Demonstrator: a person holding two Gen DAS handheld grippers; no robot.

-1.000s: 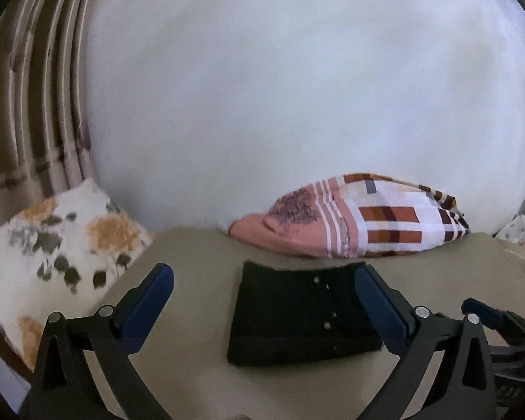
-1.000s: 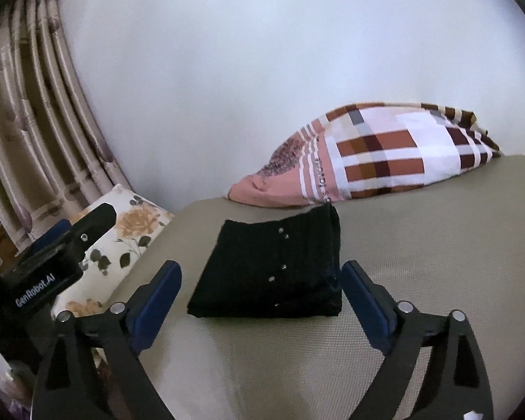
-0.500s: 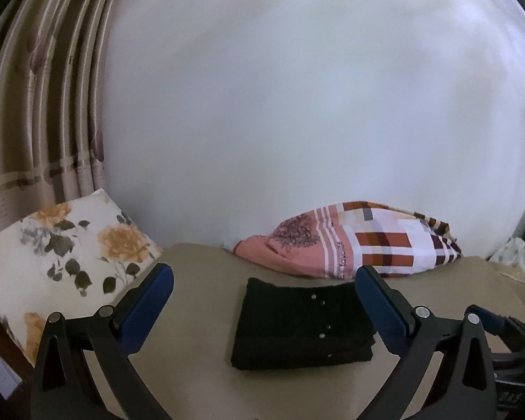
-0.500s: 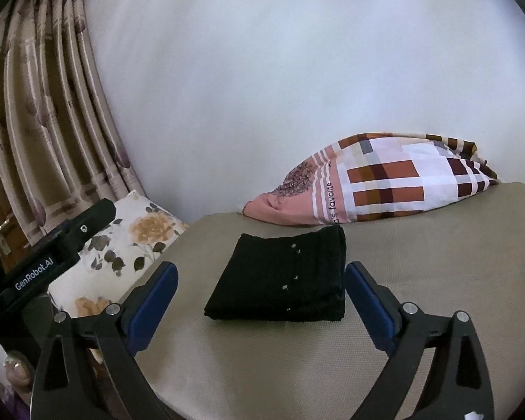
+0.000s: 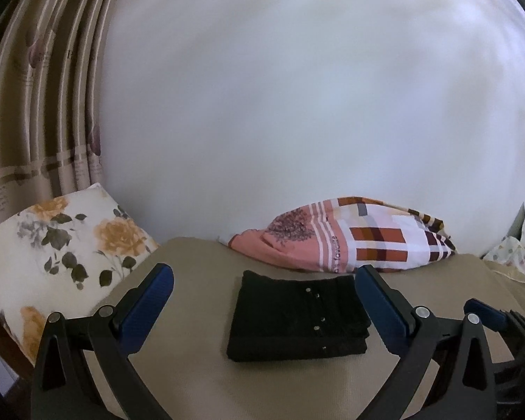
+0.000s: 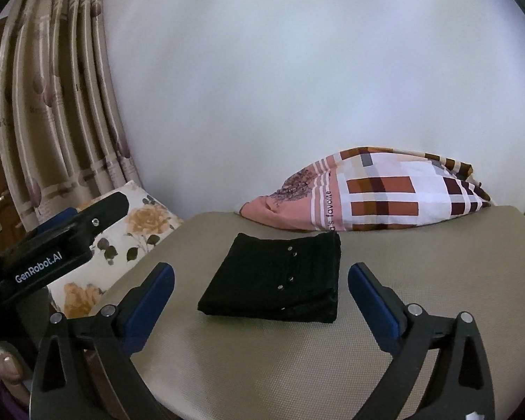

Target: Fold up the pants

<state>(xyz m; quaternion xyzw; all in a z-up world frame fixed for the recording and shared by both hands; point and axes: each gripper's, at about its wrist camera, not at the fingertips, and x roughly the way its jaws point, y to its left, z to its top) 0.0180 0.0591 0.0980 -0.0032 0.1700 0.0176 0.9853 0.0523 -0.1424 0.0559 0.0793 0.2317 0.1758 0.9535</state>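
Pants [image 5: 297,318] lie folded, a black square at lower centre on the beige bed [image 6: 420,255]. My left claw [image 5: 262,301] gapes wide; my right claw [image 6: 260,295] is opening, empty. Folding looks finished; next, withdraw.

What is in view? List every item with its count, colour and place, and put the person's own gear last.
pants: one, black, folded into a flat rectangle, lying in the middle of the bed.
bed: one, beige cover, under the pants.
checked pillow: one, pink, white and rust, behind the pants against the wall.
floral pillow: one, white with orange flowers, at the left edge of the bed.
curtain: one, beige striped, far left.
wall: one, white, behind the bed.
left gripper: one, black with blue pads, open, nothing between them.
right gripper: one, black with blue pads, jaws opening, nothing between them.
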